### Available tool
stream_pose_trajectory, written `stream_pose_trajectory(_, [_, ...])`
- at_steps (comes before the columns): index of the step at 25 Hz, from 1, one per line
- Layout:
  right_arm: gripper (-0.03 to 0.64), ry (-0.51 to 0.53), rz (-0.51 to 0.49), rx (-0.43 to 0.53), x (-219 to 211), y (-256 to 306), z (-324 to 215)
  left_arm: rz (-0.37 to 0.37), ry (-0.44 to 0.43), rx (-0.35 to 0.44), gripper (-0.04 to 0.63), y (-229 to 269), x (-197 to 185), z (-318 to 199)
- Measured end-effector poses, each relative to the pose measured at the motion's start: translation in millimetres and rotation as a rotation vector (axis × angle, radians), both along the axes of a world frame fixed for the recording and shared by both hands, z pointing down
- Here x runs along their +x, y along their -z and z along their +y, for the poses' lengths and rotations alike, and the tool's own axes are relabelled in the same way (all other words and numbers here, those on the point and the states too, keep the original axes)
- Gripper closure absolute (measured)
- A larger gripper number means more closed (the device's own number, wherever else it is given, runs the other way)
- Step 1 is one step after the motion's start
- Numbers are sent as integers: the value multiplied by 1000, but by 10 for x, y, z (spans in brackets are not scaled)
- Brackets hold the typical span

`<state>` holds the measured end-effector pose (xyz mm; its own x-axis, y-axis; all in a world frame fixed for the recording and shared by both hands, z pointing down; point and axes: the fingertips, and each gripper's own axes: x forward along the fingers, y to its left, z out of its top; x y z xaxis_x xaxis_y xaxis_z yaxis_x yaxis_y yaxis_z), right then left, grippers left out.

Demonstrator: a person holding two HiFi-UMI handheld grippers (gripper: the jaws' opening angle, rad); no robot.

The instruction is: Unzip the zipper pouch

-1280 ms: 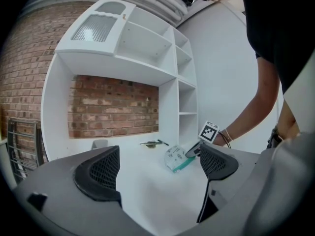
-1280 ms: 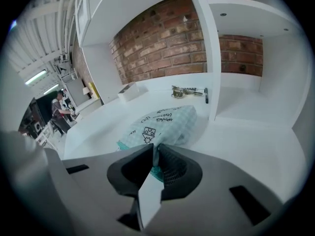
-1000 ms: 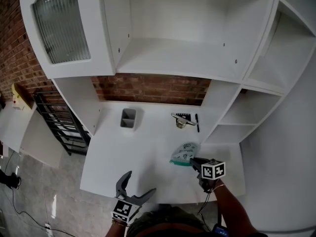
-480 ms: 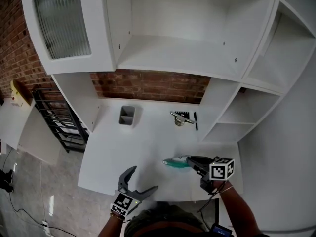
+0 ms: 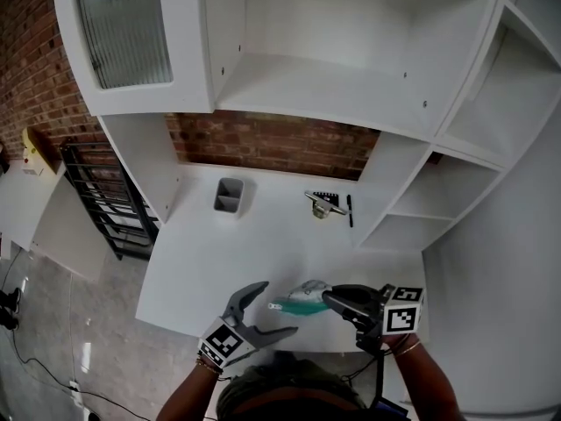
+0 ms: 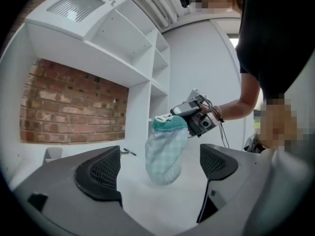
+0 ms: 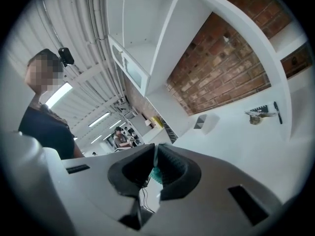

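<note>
The zipper pouch [image 5: 299, 301], pale checked mesh with a teal top band, hangs in the air over the white table's [image 5: 210, 261] front edge. My right gripper [image 5: 329, 299] is shut on its teal zipper end. In the left gripper view the pouch [image 6: 166, 151] dangles straight ahead from the right gripper [image 6: 193, 113], beyond my jaws. My left gripper [image 5: 279, 308] is open, its fingers spread just left of the pouch and not touching it. In the right gripper view only a teal sliver of pouch [image 7: 154, 173] shows between the closed jaws.
A grey two-slot cup [image 5: 229, 195] stands at the back of the table. A metal clip [image 5: 323, 205] and a black pen [image 5: 350, 210] lie to the back right. White cabinet shelves [image 5: 324, 95] rise above a brick wall.
The right gripper has lifted the pouch off the table and carried it left. The left gripper has moved right and forward, closer to the pouch.
</note>
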<state>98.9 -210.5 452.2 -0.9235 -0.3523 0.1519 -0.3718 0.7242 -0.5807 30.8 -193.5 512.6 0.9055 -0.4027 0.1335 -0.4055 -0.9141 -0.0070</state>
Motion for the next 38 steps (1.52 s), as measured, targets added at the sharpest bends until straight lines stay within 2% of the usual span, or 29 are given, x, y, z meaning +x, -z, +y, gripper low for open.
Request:
stream_pose_trajectory(3, [594,43,-19,3,-67,61,79,-5,-54,39,100,96,89,44])
stream_pose_trajectory(5, [594,65,-22,1,-106,70,119,-4,-74,61,140,147,119,59])
stream_pose_trajectory(15, [594,73,-44,-35,-45,13,133,-44,-138,140,465,239,247,244])
stream_pose_trajectory(22, [592,63,-14,-44,6,-74,117,-63,-164,163,521,324,274,333])
stream_pose_trajectory(25, [591,43,15,-20,-13,-99,95,-70,-138,157,577,317,261,301])
stream_pose_trajectory(28, [577,7,81,39,-55,-116,60,-72,-84,140,583,306,211,230])
stream_pose_trajectory(31, [540,-20,148,89,-86,-130,34,-88,-19,140,586,312,155,144])
stream_pose_trajectory(33, [509,-38,158,98,-89,-135,19,-102,30,143,588,314,113,81])
stream_pose_trajectory(35, [422,-71,156,98,-61,-137,-13,-118,85,142,589,301,57,13])
stream_pose_trajectory(38, [420,-129,178,137,-19,-88,-49,-152,164,133,589,245,-40,-77])
